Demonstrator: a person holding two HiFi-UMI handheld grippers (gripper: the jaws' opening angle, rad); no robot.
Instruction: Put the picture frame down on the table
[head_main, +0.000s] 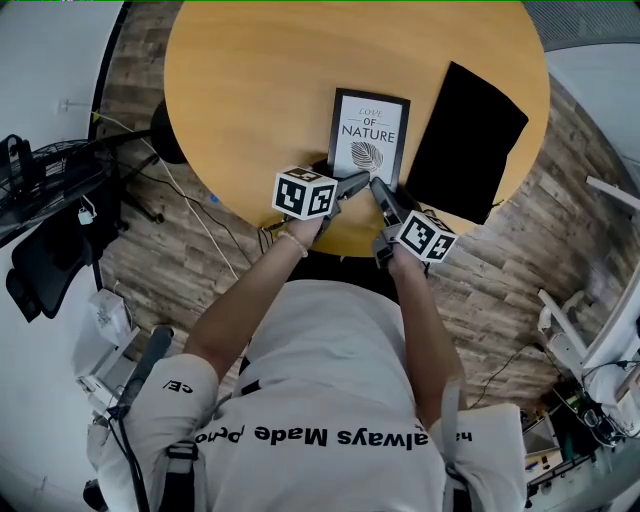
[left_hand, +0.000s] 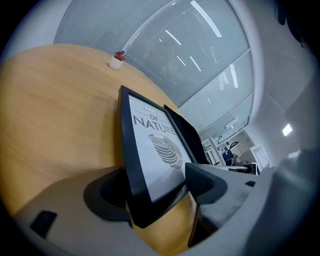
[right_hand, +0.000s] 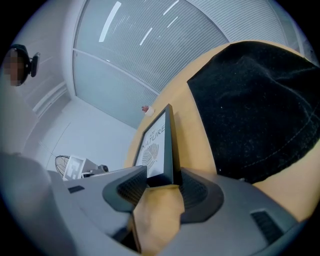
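1. Near the edge of the round, honey-coloured wooden table (head_main: 240, 90) closest to me, both of my tools meet at one object.
2. Furthest left are my left tongs (head_main: 355, 182), carrying their black-and-white marker cube (head_main: 303, 193). Their jaws are spread and pinch nothing, with the frame's lower left corner between them.
3. One left pad sits behind that corner and the other in front, where a clear gap shows.
4. Between the two tools is the black-edged rectangular picture frame (head_main: 368, 135), its white print showing a leaf and "LOVE OF NATURE". From above it lies face up on the wood, top end pointing away from me.
5. Whether its near edge rests fully on the wood I cannot tell.
6. My right tongs (head_main: 382, 192) reach the lower right corner. Their jaws are spread too, one pad on each side, neither pressing.
7. Just right of the frame lies a flat black fabric rectangle (head_main: 465, 140), set at a slant.
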